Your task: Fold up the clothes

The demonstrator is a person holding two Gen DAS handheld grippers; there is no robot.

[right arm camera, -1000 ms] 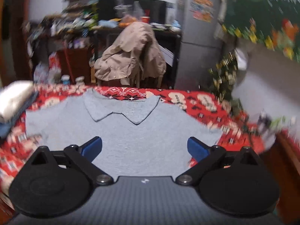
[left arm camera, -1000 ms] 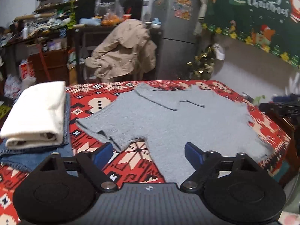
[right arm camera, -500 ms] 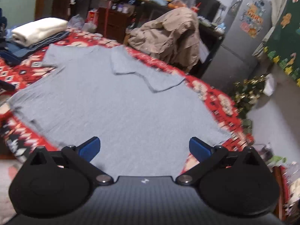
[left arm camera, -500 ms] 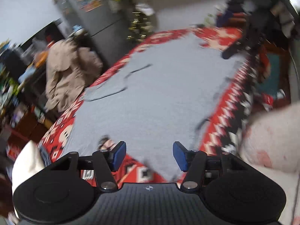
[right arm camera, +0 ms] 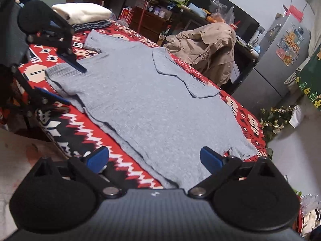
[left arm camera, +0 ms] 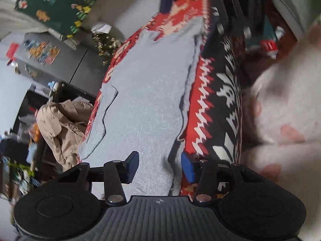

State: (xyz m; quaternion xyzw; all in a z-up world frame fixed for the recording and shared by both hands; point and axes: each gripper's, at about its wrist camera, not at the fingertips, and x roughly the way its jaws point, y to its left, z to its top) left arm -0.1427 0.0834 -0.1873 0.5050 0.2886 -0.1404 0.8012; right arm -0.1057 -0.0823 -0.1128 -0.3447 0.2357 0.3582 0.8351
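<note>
The grey shirt (right arm camera: 152, 100) lay flat for folding; the left gripper (left arm camera: 158, 167) was closing astride its hem, the right gripper (right arm camera: 154, 158) released there.

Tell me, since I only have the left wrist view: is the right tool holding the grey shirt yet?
Observer: No. The right tool is open over the near hem of the grey shirt, pads clear of the cloth.
Operator: How does my left tool look from that side?
Observer: The left tool straddles the shirt's sleeve-side edge, one finger over the cloth and the other over the red tablecloth. Its jaws are closing, not pinching yet.
Operator: Anything else on the table?
Observer: A folded white garment lies on darker folded clothes at the far corner, beyond that sleeve.
</note>
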